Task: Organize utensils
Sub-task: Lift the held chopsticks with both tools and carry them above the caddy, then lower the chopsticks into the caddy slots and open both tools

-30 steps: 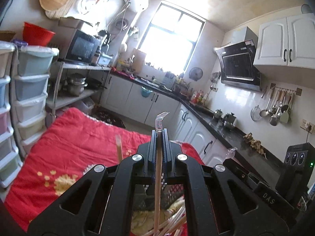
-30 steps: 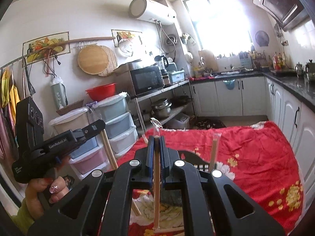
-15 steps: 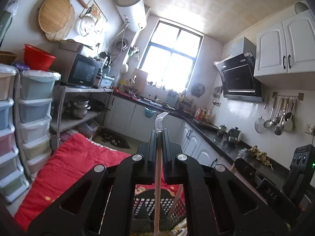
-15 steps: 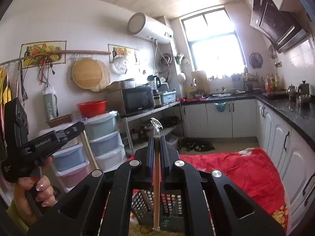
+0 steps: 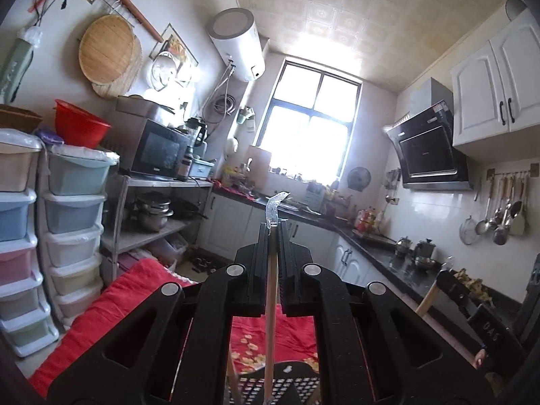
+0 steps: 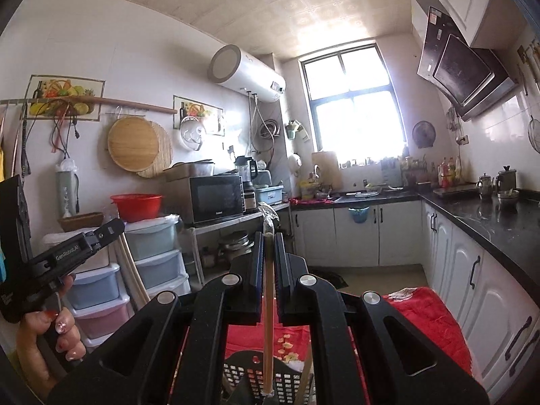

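My left gripper [image 5: 272, 227] is shut on a thin wooden chopstick [image 5: 270, 320] in a clear plastic wrapper. The stick hangs down, its lower end at a black perforated basket [image 5: 293, 388]. My right gripper [image 6: 269, 236] is shut on a second wrapped chopstick [image 6: 268, 320], which reaches down to the same basket [image 6: 243, 374]. Both grippers point level, above the red floral cloth [image 5: 111, 307]. Another chopstick [image 6: 307, 371] leans in the basket. In the right wrist view a hand [image 6: 50, 330] holds the left gripper at the left edge.
Stacked pastel plastic drawers [image 5: 74, 222] and a metal shelf with a microwave [image 5: 162, 152] stand to the left of the table. A black counter [image 6: 489, 222] over white cabinets runs along the right side and under the window.
Both grippers have risen and tipped up with their chopsticks. The red cloth and the basket have dropped to the bottom of both views, and more wall and ceiling shows.
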Action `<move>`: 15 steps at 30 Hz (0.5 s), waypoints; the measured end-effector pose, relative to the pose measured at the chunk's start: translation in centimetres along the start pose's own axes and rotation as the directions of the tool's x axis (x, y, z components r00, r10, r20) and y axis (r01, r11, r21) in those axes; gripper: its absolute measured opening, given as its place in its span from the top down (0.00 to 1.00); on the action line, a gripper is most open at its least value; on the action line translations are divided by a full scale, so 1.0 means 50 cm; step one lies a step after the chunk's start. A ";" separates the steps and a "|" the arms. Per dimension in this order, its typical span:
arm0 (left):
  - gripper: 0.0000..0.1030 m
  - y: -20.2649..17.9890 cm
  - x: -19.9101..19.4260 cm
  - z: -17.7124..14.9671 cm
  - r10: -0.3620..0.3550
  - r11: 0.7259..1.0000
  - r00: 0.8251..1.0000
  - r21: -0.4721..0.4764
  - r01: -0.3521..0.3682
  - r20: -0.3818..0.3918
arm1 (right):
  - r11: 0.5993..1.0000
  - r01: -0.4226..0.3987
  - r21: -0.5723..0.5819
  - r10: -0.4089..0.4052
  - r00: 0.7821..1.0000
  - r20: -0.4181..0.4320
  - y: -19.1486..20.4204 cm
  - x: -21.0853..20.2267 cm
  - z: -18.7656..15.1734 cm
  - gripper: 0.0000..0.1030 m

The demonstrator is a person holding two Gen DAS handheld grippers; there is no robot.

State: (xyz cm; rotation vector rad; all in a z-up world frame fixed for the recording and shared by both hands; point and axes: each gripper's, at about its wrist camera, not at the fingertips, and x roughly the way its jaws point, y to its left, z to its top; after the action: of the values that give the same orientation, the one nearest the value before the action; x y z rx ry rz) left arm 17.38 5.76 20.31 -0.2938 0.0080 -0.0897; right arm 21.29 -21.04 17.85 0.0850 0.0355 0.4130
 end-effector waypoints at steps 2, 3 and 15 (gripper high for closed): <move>0.98 0.003 0.008 -0.011 0.009 1.000 1.000 0.004 -0.009 0.002 | 1.000 0.002 -0.003 -0.002 1.000 0.003 -0.002 0.009 -0.008 0.94; 0.98 0.004 0.011 -0.017 0.014 1.000 1.000 0.004 -0.014 0.003 | 1.000 0.003 -0.004 -0.003 1.000 0.002 -0.004 0.013 -0.013 0.94; 0.98 0.014 0.046 -0.098 0.023 1.000 1.000 0.011 -0.024 0.003 | 0.999 0.018 -0.027 -0.018 1.000 -0.005 -0.002 0.053 -0.075 0.94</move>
State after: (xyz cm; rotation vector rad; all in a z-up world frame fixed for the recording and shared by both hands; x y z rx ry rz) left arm 19.64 4.81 15.44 -0.2830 0.0081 -0.0659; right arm 23.54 -19.78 14.06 0.0567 0.0353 0.3960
